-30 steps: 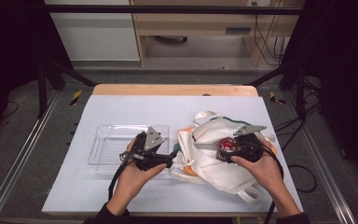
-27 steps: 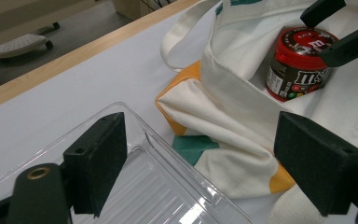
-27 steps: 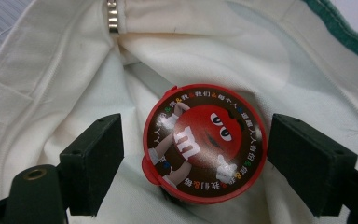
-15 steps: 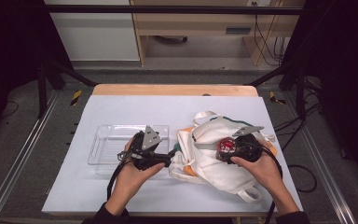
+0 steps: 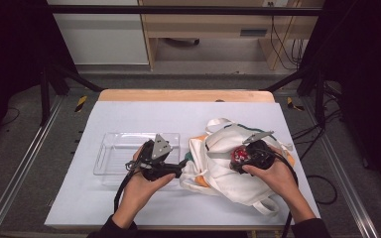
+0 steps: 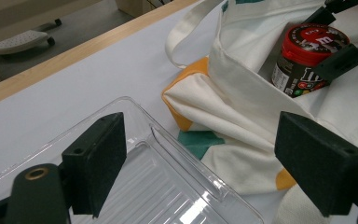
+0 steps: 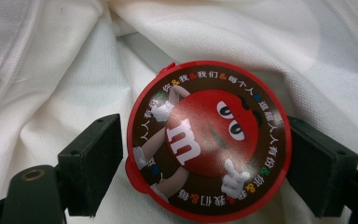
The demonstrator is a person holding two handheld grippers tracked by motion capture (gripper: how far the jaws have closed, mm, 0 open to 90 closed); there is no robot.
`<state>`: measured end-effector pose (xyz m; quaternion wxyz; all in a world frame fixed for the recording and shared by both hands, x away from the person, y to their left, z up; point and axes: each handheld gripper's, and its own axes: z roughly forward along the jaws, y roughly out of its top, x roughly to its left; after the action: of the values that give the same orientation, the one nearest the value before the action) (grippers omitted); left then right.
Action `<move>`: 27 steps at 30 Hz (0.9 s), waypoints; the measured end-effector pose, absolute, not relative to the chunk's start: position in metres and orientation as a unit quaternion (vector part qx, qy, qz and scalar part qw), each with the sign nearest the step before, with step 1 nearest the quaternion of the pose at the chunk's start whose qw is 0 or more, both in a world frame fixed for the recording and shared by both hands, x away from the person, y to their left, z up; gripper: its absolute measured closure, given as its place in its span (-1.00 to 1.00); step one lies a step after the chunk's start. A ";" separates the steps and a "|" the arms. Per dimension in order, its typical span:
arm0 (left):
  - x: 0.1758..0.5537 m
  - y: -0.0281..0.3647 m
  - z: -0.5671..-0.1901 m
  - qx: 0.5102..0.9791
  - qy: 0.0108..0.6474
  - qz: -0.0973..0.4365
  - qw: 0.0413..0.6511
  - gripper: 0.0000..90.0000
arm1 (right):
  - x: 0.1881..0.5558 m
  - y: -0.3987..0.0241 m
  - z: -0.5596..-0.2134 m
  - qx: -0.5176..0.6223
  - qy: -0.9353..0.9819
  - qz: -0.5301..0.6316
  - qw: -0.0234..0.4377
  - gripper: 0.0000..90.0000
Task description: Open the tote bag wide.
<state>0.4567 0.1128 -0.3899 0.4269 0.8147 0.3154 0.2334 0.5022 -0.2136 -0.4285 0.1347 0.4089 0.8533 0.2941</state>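
tray: clear plastic tray (image 5: pixel 110 157) sits on the left half of the table (image 5: pixel 144 116), nothing in it, ribbed bottom. My guess is that's where the jar ends up.

left gripper: left gripper (image 6: pixel 200 161) hovers at the tray's right end, right by the bag's edge. Its fingers (image 6: pixel 98 156) stand wide apart with nothing between them; from the high view (image 5: pixel 181 168) it looks pointed at the bag's rim, but it isn't pinching the cloth.

bag: cream canvas tote bag (image 5: pixel 218 163) with orange and teal patches, slumped on the right half of the table, mouth gaping, handles loose.

jar: candy jar (image 7: pixel 208 140) sits in the bag's mouth, dark body with a label band (image 6: pixel 303 65), red round lid printed with a red cartoon candy figure and a ring of small characters. Hard, smooth plastic, so probably a bit slippery.

right gripper: right gripper (image 7: pixel 205 163) has its fingers (image 7: pixel 92 163) either side of the lid, spread about as wide as the lid itself. Looks like they're clamped on it, right one touching for sure, left one right at the rim.

step: I'd say pulling the jar out of the bag.

next: lift it straight out so the cloth doesn't snag, then carry it left over to the tray. The left one holding the rim down might help.
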 end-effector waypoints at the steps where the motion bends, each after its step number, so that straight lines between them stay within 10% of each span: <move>1: 0.457 0.113 -0.390 0.816 0.316 0.233 0.424 -0.63 | 0.502 -0.214 -0.429 0.409 0.853 0.294 0.135 -0.59; 27: 0.475 0.154 -0.387 0.770 0.361 0.252 0.461 -0.72 | 0.504 -0.211 -0.428 0.407 0.857 0.281 0.147 -0.42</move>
<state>0.4751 0.1540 -0.3872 0.4615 0.7703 0.3610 0.2517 0.5042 -0.2106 -0.4278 0.1468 0.4066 0.8569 0.2810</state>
